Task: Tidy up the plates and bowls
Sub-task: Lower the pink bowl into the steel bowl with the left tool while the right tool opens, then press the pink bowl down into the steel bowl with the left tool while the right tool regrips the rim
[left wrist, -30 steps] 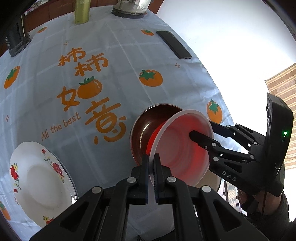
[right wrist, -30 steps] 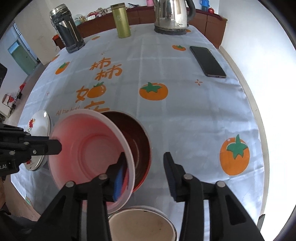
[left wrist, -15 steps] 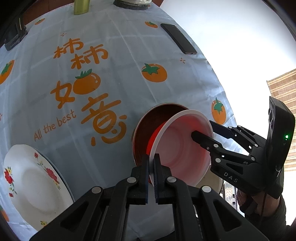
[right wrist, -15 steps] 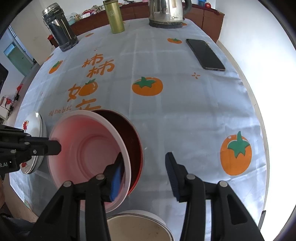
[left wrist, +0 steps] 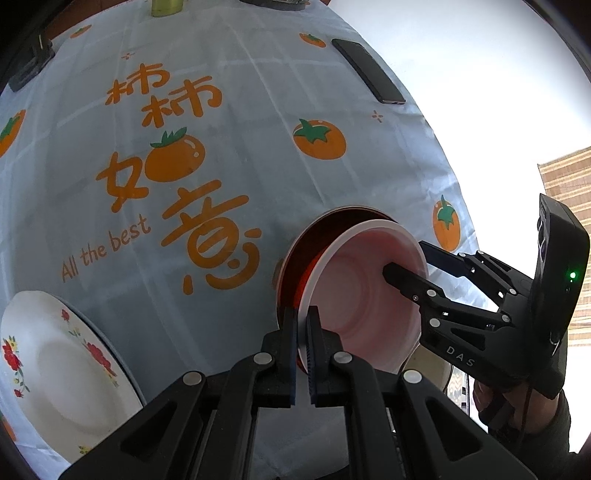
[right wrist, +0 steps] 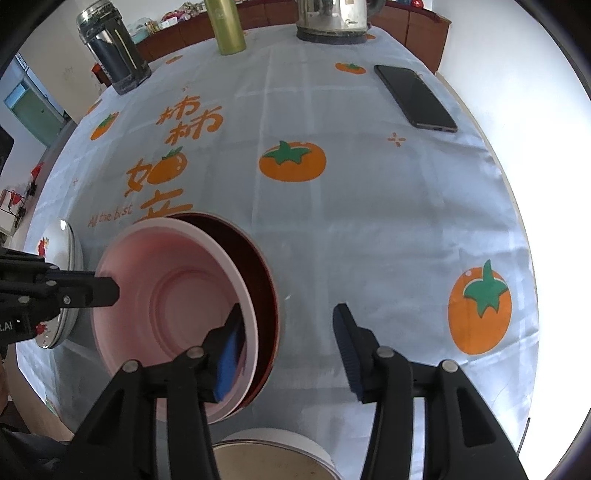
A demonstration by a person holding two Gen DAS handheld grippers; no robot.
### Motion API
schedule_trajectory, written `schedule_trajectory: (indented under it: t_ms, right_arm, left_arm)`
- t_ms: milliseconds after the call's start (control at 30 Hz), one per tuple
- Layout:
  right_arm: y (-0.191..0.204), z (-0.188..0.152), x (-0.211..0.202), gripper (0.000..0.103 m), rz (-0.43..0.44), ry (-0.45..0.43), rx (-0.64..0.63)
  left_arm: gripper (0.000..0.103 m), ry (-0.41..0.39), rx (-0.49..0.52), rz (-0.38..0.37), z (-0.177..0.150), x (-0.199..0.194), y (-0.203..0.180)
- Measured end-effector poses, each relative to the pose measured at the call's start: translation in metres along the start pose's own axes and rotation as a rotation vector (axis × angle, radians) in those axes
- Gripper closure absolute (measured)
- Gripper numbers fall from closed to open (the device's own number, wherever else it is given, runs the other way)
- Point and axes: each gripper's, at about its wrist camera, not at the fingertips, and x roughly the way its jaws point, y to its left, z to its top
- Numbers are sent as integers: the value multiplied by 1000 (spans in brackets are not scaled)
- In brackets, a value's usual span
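The left gripper (left wrist: 303,321) is clenched on the near rim of a pink plastic bowl (left wrist: 364,295), its two fingers pressed close together with the thin rim between them at lower centre of the left wrist view. The bowl is tilted, partly nested into a dark red bowl (left wrist: 314,236) that sits on the persimmon-print tablecloth (left wrist: 240,110).

The right gripper (right wrist: 288,325) is released: its jaws stand wide apart, one finger inside the pink bowl (right wrist: 173,295) against the wall, the other outside over bare cloth, clear of both bowls. In the right wrist view the pink bowl fills the lower left, with the dark red bowl (right wrist: 264,273) showing as a crescent behind it.

A floral white plate (left wrist: 55,365) lies at the lower left of the left wrist view, well apart from the bowls. A beige bowl (right wrist: 273,458) shows at the bottom edge of the right wrist view. A black phone (right wrist: 415,98) lies at upper right, and a kettle (right wrist: 332,16), a green bottle (right wrist: 225,26) and a dark flask (right wrist: 110,55) stand along the top.
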Motion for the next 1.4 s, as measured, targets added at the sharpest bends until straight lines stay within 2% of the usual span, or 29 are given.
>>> schedule_trajectory:
  t_ms: [267, 533, 600, 733, 800, 967, 1200, 1400]
  right_arm:
    - [-7, 0, 3, 48, 1, 4, 15]
    - [-7, 0, 4, 49, -14, -8, 10]
    - [-6, 1, 5, 63, 11, -8, 12]
    - [0, 1, 3, 68, 3, -20, -9]
    - [2, 1, 3, 77, 10, -27, -13]
    - [7, 2, 4, 88, 34, -29, -24]
    - [9, 2, 5, 90, 37, -31, -30]
    - [10, 3, 6, 90, 33, -29, -33]
  left_arm:
    - [98, 2, -7, -2, 3, 3, 2]
    - [97, -2, -19, 21, 7, 7, 1]
    - [97, -2, -18, 27, 8, 8, 0]
    - [97, -4, -25, 33, 8, 9, -1]
    - [97, -8, -17, 48, 7, 9, -3]
    - [97, -6, -26, 38, 8, 10, -1]
    - [97, -9, -23, 43, 8, 9, -2]
    - [97, -19, -7, 78, 9, 9, -6]
